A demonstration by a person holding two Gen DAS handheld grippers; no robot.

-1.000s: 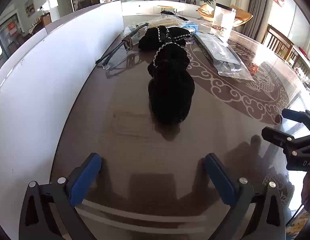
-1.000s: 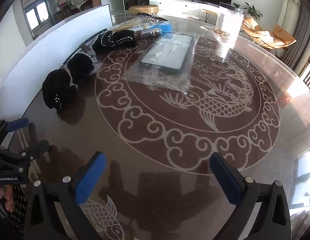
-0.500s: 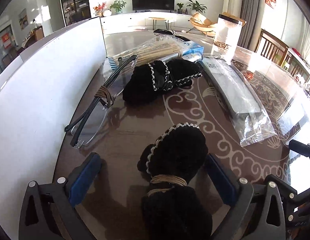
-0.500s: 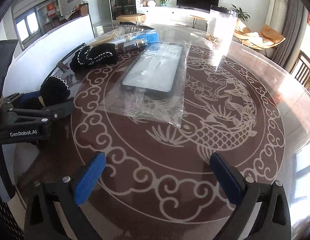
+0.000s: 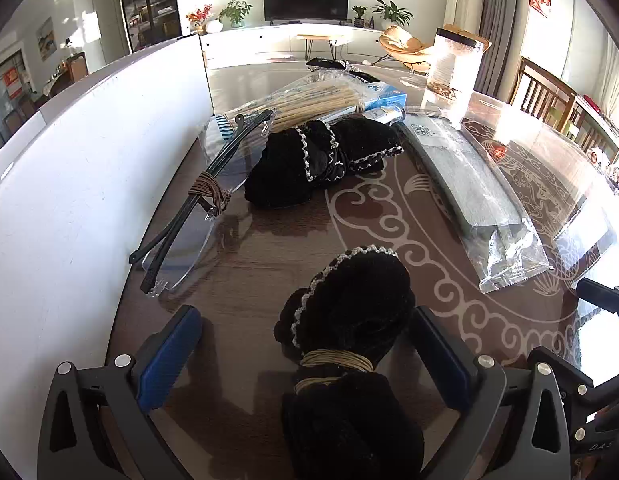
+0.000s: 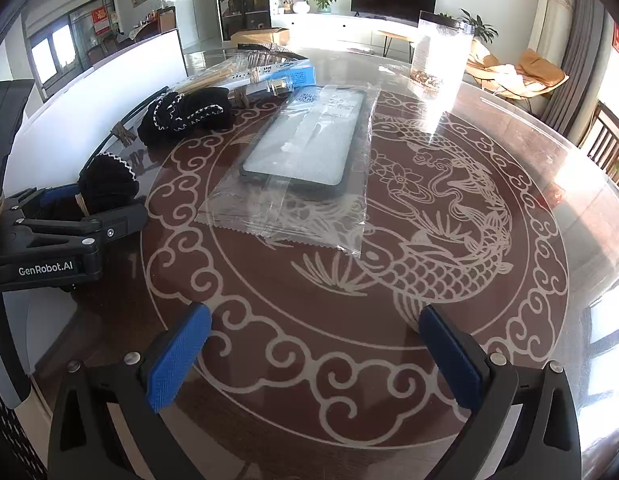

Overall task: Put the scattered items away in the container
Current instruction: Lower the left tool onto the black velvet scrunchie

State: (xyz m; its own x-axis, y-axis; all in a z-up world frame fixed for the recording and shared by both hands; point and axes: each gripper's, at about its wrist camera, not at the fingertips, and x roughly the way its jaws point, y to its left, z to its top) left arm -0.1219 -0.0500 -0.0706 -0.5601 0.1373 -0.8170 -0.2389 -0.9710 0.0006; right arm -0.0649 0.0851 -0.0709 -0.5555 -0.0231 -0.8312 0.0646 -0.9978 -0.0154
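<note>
A black fabric bundle (image 5: 349, 312) with white trim, tied round the middle with tan bands, lies between the fingers of my left gripper (image 5: 305, 336). The jaws are wide open on either side of it. The same bundle (image 6: 107, 180) shows in the right wrist view beside the left gripper (image 6: 69, 220). A second black bundle (image 5: 325, 160) lies further back. My right gripper (image 6: 313, 328) hovers open over bare table, short of a bagged phone case (image 6: 305, 152). A tall clear container (image 5: 453, 64) stands at the back.
Folded glasses (image 5: 181, 232) wrapped with a band lie by a white board (image 5: 69, 200) on the left. A bag of wooden sticks (image 5: 309, 100) and a blue box (image 6: 285, 74) sit behind the bundles. The round glass table (image 6: 429, 360) has a carp pattern; chairs stand to its right.
My left gripper has moved forward, so the near black bundle now lies between its fingers. The right gripper has advanced toward the bagged phone case. Both stay open.
</note>
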